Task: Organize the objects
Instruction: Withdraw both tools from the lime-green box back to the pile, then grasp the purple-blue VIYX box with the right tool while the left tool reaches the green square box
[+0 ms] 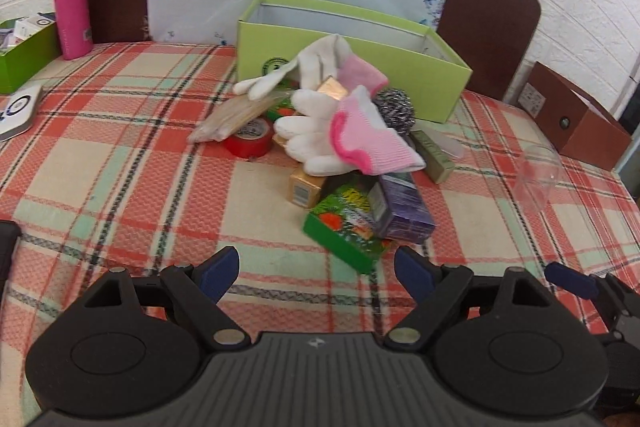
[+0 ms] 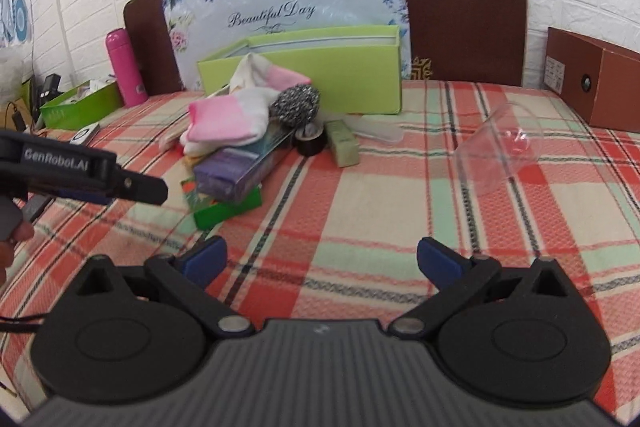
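A heap of small things lies mid-table on the plaid cloth: white-and-pink gloves [image 1: 340, 135] on top, a steel scourer [image 1: 394, 109], red tape [image 1: 248, 141], a bag of wooden sticks [image 1: 236, 115], a gold box [image 1: 306, 189], a purple box [image 1: 400, 211] and a green floral box [image 1: 344, 233]. Behind the heap stands an open light-green box [image 1: 400, 67]. My left gripper [image 1: 316, 273] is open just short of the floral box, holding nothing. My right gripper [image 2: 320, 263] is open over bare cloth, right of the heap's purple box [image 2: 236, 171] and gloves [image 2: 228, 115].
A clear plastic cup [image 2: 500, 151] lies on its side to the right. A brown box [image 2: 600, 83] sits at the far right edge. A pink bottle [image 1: 72, 7] and a green tray [image 1: 24, 55] stand at the far left, with a white device [image 1: 20, 111] nearby. A headboard and a white brick wall close off the back.
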Motion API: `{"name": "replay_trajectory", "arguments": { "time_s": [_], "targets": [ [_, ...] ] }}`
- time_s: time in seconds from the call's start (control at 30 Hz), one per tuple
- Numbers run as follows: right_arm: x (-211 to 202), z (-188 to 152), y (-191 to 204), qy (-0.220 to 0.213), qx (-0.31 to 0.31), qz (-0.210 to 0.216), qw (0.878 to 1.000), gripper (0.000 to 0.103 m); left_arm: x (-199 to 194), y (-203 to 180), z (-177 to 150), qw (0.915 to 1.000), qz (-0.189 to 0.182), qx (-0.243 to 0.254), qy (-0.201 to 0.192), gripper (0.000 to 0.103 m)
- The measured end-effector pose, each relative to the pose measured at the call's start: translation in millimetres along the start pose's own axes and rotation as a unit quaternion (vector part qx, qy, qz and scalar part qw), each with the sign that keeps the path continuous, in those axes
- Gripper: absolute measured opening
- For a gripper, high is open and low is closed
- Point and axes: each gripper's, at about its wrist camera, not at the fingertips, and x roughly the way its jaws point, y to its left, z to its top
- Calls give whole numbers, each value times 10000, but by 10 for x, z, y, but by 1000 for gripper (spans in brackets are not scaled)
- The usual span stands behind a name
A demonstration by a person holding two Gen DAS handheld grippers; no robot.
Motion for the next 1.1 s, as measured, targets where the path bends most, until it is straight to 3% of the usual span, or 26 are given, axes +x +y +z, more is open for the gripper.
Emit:
{"name": "replay_trajectory", "arguments": {
  "time_s": [0.4, 0.53, 0.73, 0.8, 0.83, 0.87, 0.97, 1.1],
  "targets": [
    [327, 357, 275, 95, 31, 215, 9997, 103, 4, 181, -12, 9993, 336, -155, 100, 87],
    [514, 427, 363, 134, 110, 485, 9987, 101, 10, 288, -8, 9977, 626, -250, 119, 86],
    [714, 464, 439, 225, 120, 448, 9987, 96, 16, 463, -1, 9972, 590, -436, 122, 86],
    [766, 476, 458, 256, 113, 444, 9986, 85, 24, 482, 2, 9970, 620, -443, 127, 86],
    [791, 480, 467, 273, 90, 436, 9986, 70, 25, 486, 2, 9971, 595, -448, 129, 86],
    [814, 483, 475, 315, 51, 416, 9986, 49, 23, 487, -1, 9975, 539, -446, 116, 86],
    [777, 450, 417, 366, 40, 335, 9988, 40, 16, 450, -7, 9990, 278, -336, 59, 86],
    [548, 351, 202, 374, 170, 228, 9989, 39, 138, 261, 6, 9998, -165, 42, 89, 86]
  ]
}}
